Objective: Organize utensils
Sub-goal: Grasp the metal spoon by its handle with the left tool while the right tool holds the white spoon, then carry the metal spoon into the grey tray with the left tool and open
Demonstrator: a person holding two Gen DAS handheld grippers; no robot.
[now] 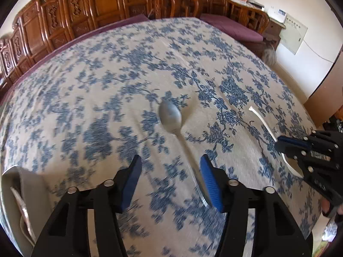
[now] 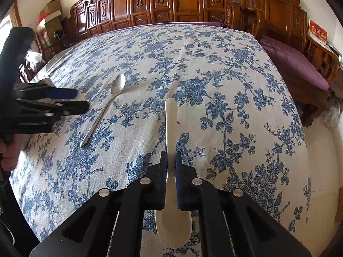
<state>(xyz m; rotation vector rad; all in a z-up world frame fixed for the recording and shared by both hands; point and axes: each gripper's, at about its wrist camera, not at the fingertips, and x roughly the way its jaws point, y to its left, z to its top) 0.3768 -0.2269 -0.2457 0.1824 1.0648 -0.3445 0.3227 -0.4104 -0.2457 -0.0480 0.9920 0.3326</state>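
Note:
A metal spoon (image 1: 170, 113) lies on the blue-flowered tablecloth (image 1: 107, 85), bowl away from me, and its handle runs back between my left gripper's (image 1: 171, 158) fingers, close to the right-hand pad (image 1: 211, 182). The pads do not press on it, so that gripper stands open over the handle. My right gripper (image 2: 171, 154) is shut on a white ceramic spoon (image 2: 170, 117), gripping its neck, with the handle pointing forward and the bowl under the gripper body. The right wrist view shows the metal spoon (image 2: 118, 85) beside the left gripper (image 2: 82, 100). The left wrist view shows the right gripper (image 1: 278, 144) holding the white spoon (image 1: 262, 122) above the cloth.
Carved wooden furniture (image 2: 182, 2) lines the far wall, and a purple-cushioned bench (image 2: 295, 64) stands on the right. A grey container's rim (image 1: 19, 177) shows at the left edge of the left wrist view. The table's right edge (image 2: 306, 150) drops to a pale floor. A hand (image 2: 8, 154) holds the left gripper.

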